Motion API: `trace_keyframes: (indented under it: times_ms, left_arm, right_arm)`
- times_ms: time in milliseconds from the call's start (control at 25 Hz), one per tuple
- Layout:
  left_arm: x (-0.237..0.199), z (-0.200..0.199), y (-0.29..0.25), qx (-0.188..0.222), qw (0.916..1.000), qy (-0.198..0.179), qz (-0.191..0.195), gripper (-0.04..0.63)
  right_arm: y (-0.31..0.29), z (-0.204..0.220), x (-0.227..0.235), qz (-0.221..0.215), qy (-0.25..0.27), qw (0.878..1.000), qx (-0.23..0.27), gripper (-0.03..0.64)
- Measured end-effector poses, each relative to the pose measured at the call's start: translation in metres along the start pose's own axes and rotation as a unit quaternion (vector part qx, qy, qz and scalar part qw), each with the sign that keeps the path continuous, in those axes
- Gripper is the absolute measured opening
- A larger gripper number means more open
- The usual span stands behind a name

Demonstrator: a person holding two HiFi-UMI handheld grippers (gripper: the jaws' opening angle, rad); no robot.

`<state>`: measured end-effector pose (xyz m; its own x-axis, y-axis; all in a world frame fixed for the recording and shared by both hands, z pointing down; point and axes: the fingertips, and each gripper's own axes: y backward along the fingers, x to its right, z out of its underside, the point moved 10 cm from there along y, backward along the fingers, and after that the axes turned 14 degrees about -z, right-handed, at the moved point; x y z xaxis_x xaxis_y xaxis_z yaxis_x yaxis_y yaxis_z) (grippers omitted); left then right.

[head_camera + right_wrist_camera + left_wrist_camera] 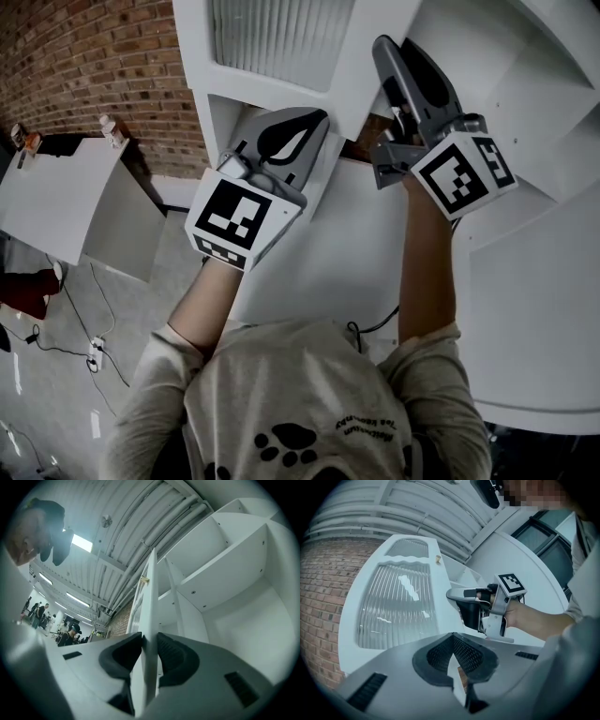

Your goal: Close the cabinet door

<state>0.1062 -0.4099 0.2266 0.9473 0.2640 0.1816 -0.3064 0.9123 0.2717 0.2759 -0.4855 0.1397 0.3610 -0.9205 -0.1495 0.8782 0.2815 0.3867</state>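
Observation:
The white cabinet door (366,66) with a ribbed glass panel (401,604) stands partly swung out from the open cabinet (225,564). My right gripper (386,49) is shut on the door's free edge (150,616): a pad sits on each side of the thin white panel. In the left gripper view it (453,597) shows gripping that edge. My left gripper (311,120) is lower on the door's outer face, just below the glass. Its pads (440,651) meet at the tips, with nothing between them.
White shelves (525,66) fill the cabinet to the right of the door. A brick wall (94,56) is at the left, with a white table (56,197) in front of it. Cables (94,347) lie on the floor. People (37,616) stand far off.

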Motion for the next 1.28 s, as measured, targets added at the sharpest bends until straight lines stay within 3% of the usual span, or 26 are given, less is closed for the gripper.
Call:
trace_keyframes:
  times_ms: [280, 1280]
  left_arm:
    - [0.005, 0.008, -0.020, -0.005, 0.9998, 0.004, 0.017, 0.008]
    - [-0.001, 0.029, -0.065, -0.023, 0.9996, 0.006, 0.015, 0.008]
  right_arm:
    - [0.001, 0.003, 0.009, -0.005, 0.004, 1.000, -0.005, 0.114]
    - [-0.003, 0.012, 0.040, -0.008, -0.002, 1.000, 0.004, 0.118]
